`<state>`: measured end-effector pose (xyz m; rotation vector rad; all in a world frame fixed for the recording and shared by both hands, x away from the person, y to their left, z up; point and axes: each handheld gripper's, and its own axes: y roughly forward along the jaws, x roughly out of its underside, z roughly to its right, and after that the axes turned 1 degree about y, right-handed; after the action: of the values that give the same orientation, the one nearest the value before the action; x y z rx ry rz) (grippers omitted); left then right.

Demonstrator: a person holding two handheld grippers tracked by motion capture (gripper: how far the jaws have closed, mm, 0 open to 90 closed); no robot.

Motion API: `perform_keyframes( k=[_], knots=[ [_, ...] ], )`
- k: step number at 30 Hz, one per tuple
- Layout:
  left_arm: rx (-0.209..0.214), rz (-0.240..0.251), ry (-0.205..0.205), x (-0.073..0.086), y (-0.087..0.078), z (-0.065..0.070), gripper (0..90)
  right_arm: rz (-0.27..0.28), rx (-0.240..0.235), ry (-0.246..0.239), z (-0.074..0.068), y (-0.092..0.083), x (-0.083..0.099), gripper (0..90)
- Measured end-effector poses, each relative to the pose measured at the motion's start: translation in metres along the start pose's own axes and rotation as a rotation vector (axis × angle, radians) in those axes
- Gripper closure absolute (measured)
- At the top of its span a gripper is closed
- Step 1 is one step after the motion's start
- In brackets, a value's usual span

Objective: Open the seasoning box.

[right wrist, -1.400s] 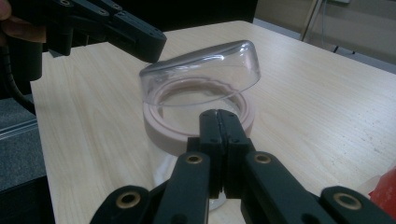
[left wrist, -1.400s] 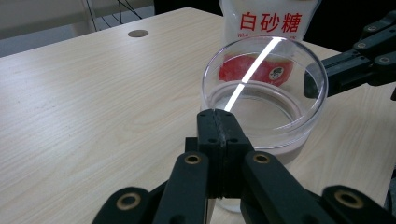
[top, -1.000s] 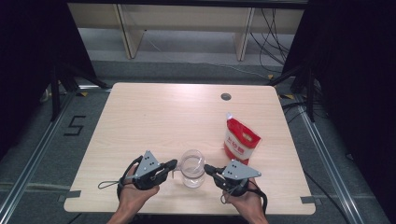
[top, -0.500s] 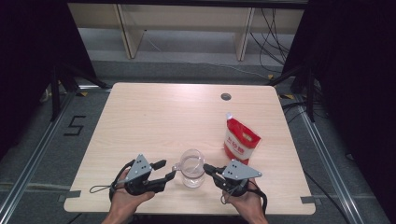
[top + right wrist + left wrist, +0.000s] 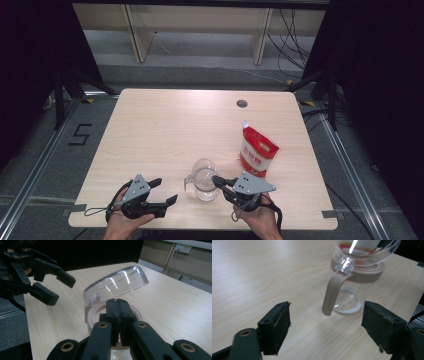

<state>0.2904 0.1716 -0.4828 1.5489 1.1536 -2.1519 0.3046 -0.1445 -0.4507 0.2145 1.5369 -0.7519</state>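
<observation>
— Left gripper (image 5: 161,192)?
— Near edge of the tabletop (image 5: 165,125), jaws just spread wide, nothing between them. The jug (image 5: 204,178) stands just ahead, its handle (image 5: 331,295) hanging upright and turned toward this side.
— Right gripper (image 5: 218,180)?
— Jaws pinched together at the jug's rim — lid (image 5: 115,285) tipped up. Farther back, the red pouch (image 5: 257,152).

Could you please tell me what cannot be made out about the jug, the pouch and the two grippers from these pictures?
- Right gripper: shut at the jug's collar; its own jaws hide whether they pinch the rim, right gripper view.
- Red pouch: print too small to read, high view.
- Glass jug: top of its open lid cut off by the upper edge, left gripper view.
- Left gripper: jaws have just been opening, nothing between them; body cut off by the bottom edge.
</observation>
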Motion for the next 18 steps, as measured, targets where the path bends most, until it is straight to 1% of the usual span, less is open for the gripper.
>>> perform_keyframes(
  k=[1,2,3,4,7,8,9,10,11,12,15,16,17,18],
  knots=[
    [-0.011,-0.019,0.006,0.001,-0.001,-0.001,17.5,-0.001,-0.003,-0.007,-0.001,0.001,-0.001,89.1],
    [-0.007,-0.024,0.020,0.002,0.000,-0.003,16.2,0.018,0.007,-0.028,-0.001,0.003,-0.001,88.9],
    [-0.012,-0.028,0.028,0.003,0.000,-0.004,15.7,0.010,0.002,0.002,-0.003,0.003,-0.001,88.5],
    [-0.008,-0.038,0.014,0.005,0.000,-0.004,15.8,0.009,-0.003,-0.008,-0.003,0.005,-0.002,88.4],
    [-0.013,-0.040,0.015,0.006,-0.002,-0.005,15.8,-0.002,-0.010,-0.003,-0.004,0.005,-0.003,88.5],
    [-0.011,-0.039,0.014,0.007,-0.003,-0.006,15.8,0.016,0.006,-0.029,-0.004,0.006,-0.003,88.5],
    [-0.018,-0.040,0.017,0.008,-0.004,-0.007,15.8,0.010,-0.005,-0.002,-0.006,0.007,-0.003,88.5],
    [-0.025,-0.036,0.007,0.010,-0.005,-0.007,15.8,0.010,-0.012,-0.015,-0.006,0.007,-0.003,88.5],
    [-0.025,-0.046,0.020,0.010,-0.006,-0.009,15.8,0.003,-0.023,-0.013,-0.007,0.008,-0.004,88.3],
    [-0.030,-0.037,0.020,0.012,-0.007,-0.008,15.8,0.013,-0.013,-0.014,-0.008,0.009,-0.004,88.2],
    [-0.030,-0.033,0.030,0.014,-0.007,-0.008,15.8,0.008,-0.017,-0.015,-0.009,0.010,-0.005,87.9],
    [-0.028,-0.046,0.048,0.015,-0.007,-0.008,15.8,0.008,-0.027,-0.024,-0.010,0.011,-0.007,87.8],
    [-0.028,-0.046,0.048,0.015,-0.007,-0.008,15.8,0.008,-0.027,-0.024,-0.010,0.011,-0.007,87.8],
    [-0.031,-0.058,0.055,0.016,-0.006,-0.007,15.8,0.015,-0.025,-0.022,-0.012,0.012,-0.007,87.8]
  ],
)
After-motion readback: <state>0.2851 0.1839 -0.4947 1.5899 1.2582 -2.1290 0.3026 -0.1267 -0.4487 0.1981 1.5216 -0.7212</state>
